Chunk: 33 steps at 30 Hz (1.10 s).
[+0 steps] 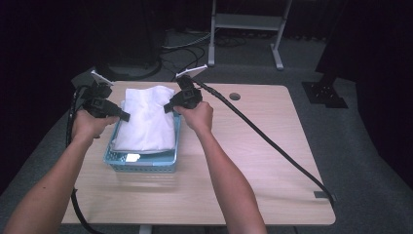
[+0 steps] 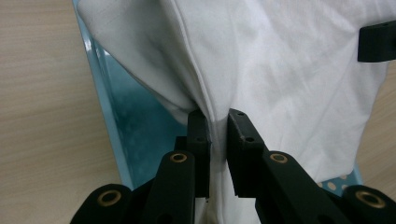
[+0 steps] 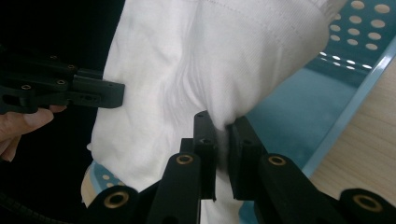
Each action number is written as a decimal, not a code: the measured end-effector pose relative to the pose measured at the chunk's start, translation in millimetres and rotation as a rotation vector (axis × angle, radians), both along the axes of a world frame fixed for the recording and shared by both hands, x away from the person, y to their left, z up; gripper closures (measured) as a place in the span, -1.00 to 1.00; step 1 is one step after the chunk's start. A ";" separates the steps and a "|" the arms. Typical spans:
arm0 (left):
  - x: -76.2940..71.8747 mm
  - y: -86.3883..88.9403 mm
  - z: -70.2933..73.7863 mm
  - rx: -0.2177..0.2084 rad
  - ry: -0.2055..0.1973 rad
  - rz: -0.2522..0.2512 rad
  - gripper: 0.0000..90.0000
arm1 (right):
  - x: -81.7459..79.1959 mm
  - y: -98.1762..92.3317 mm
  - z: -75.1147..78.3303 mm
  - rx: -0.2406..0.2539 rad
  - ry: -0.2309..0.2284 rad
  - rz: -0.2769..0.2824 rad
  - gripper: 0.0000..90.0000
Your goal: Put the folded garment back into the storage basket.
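Note:
A folded white cloth (image 1: 146, 117) lies over a light blue perforated basket (image 1: 141, 165) on the left half of the wooden table (image 1: 263, 185). My left gripper (image 1: 124, 116) is at the cloth's left edge and my right gripper (image 1: 168, 107) at its right edge, facing each other across it. In the left gripper view the left gripper (image 2: 218, 116) is shut on a raised fold of the cloth (image 2: 280, 70) above the basket wall (image 2: 109, 121). In the right gripper view the right gripper (image 3: 222, 120) pinches the cloth (image 3: 210, 56) beside the basket (image 3: 327, 93), with the left gripper (image 3: 100, 93) across from it.
A black cable (image 1: 272, 146) trails from the right gripper across the table to its right front corner. A round cable hole (image 1: 235, 96) sits near the table's far edge. A grey metal stand (image 1: 246, 22) is on the floor behind.

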<state>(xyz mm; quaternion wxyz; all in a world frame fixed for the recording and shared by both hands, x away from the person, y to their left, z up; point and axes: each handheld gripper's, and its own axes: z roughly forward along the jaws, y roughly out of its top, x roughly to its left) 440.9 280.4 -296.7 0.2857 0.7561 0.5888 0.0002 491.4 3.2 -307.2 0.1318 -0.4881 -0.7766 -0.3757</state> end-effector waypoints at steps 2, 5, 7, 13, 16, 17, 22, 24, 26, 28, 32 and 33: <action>0.1 0.2 -0.9 0.001 0.002 0.000 0.79 | 0.3 0.0 -2.3 0.000 0.001 0.002 0.85; 0.5 0.7 -4.7 0.003 0.008 0.000 0.79 | 0.7 0.5 -6.0 0.002 0.008 0.000 0.85; 1.1 0.6 -6.6 0.010 0.011 -0.001 0.79 | 1.2 1.1 -8.3 -0.003 0.008 0.003 0.85; 3.4 0.7 -10.4 0.017 0.019 0.000 0.79 | 3.1 2.9 -13.0 -0.003 0.016 0.003 0.85; 4.7 0.8 -13.5 0.019 0.021 0.000 0.79 | 4.5 3.4 -15.5 -0.005 0.016 0.002 0.85; 5.0 0.5 -15.2 0.017 0.022 0.005 0.79 | 4.9 3.6 -16.2 -0.006 0.020 0.001 0.85; 7.1 1.6 -20.7 0.018 0.030 0.004 0.79 | 6.9 4.8 -20.9 -0.012 0.025 0.002 0.85; 7.7 2.4 -21.8 0.020 0.031 0.003 0.79 | 8.1 5.4 -23.5 -0.013 0.025 0.003 0.85; 9.2 3.4 -24.2 0.021 0.033 0.007 0.79 | 9.4 6.2 -25.6 -0.009 0.027 0.002 0.85; 9.7 3.4 -25.1 0.020 0.035 0.006 0.79 | 10.4 6.5 -27.6 -0.011 0.029 0.004 0.85; 12.5 2.5 -30.5 0.026 0.041 0.004 0.79 | 11.8 7.3 -31.2 -0.017 0.033 0.002 0.85; 13.2 2.3 -31.5 0.027 0.043 0.002 0.79 | 12.1 7.3 -31.7 -0.019 0.034 0.002 0.85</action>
